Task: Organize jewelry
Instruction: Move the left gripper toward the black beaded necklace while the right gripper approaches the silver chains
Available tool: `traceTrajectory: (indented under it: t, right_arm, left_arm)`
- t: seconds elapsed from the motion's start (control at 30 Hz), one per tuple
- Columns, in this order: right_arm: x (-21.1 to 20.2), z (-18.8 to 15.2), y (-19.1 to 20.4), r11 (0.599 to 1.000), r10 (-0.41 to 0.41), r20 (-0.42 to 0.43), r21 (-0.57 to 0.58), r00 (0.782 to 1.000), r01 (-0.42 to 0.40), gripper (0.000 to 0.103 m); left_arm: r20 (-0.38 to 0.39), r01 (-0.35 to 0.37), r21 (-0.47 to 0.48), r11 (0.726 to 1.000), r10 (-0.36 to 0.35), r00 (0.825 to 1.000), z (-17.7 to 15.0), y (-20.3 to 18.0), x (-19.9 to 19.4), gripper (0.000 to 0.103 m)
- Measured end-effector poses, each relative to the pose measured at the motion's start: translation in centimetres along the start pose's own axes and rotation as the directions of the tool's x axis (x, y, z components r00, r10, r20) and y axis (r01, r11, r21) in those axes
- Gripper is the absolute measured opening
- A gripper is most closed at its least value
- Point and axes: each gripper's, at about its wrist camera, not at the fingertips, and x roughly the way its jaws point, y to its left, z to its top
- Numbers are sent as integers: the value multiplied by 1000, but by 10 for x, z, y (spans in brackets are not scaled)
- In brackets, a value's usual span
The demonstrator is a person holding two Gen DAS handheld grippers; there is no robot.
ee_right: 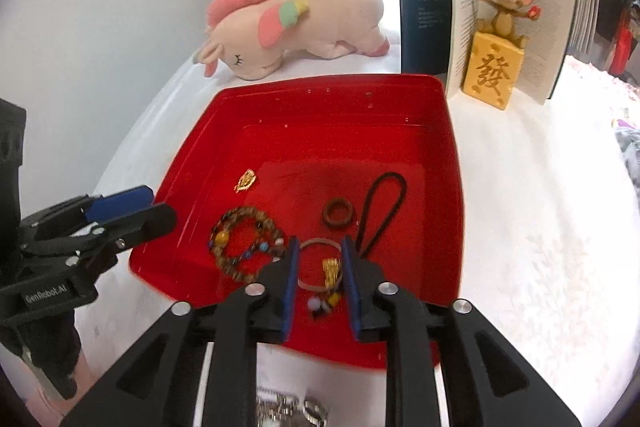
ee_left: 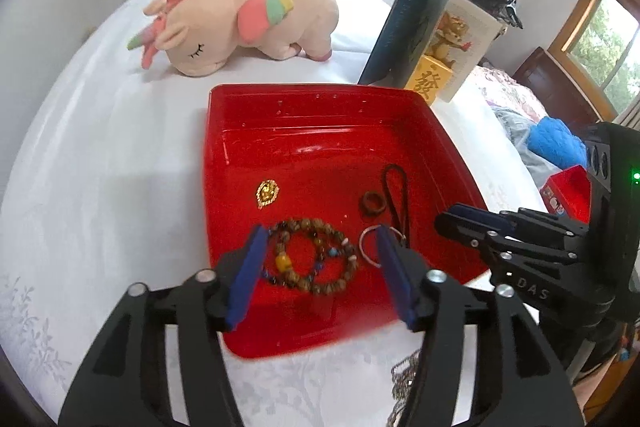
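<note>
Jewelry is being sorted in the shiny red plastic tray (ee_right: 448, 155).
The thin metal ring with charms (ee_right: 320, 267) is framed just beyond the right claw (ee_right: 320, 281), which is held apart; the left claw (ee_left: 320, 267) is apart too.

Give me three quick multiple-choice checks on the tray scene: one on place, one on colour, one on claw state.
1. Where does the beaded bracelet lie?
A. on the cloth
B. in the tray
C. on the book

2. What colour is the tray?
A. red
B. blue
C. white

3. How does the left claw stand?
A. shut on the bracelet
B. shut, empty
C. open

Answers:
1 B, the bracelet rests on the tray floor near the gold pendant.
2 A, its walls and floor are red.
3 C, its blue pads stand wide apart, gripping nothing.
</note>
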Motion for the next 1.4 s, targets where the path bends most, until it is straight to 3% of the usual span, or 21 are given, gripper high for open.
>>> traceTrajectory:
  t: [0.07, 0.27, 0.57, 0.73, 1.17, 1.27, 1.4]
  right_arm:
    - [-12, -12, 0, 1000, 7, 12, -6, 1000, -7, 22]
    - [-37, -49, 0, 1000, 29, 44, -9, 999, -28, 22]
    - [-53, -108, 4, 999, 46, -1, -15, 999, -46, 22]
    - [-65, -127, 4, 999, 43, 1, -11, 999, -43, 22]
    - [-70, -164, 6, 997, 72, -34, 3, 997, -72, 25]
    - [-72, -169, 4, 997, 77, -34, 9, 996, -76, 25]
    - [-75, -171, -2, 997, 74, -25, 23, 997, -74, 25]
  left_arm:
    - [3, -2, 11, 1000, 2, 1000, -9, -2, -9, 66]
    - [4, -28, 73, 997, 28, 1000, -52, -12, -35, 66]
    - [-142, 28, 39, 999, -22, 990, -134, -11, -43, 68]
    - [-185, 42, 29, 999, -35, 982, -167, -19, -44, 80]
    - [-201, -38, 42, 998, 45, 979, -210, -40, -37, 86]
    - [-197, -6, 42, 999, 15, 980, -214, -50, -38, 86]
    - [-207, -8, 91, 996, 26, 978, -219, -69, -31, 90]
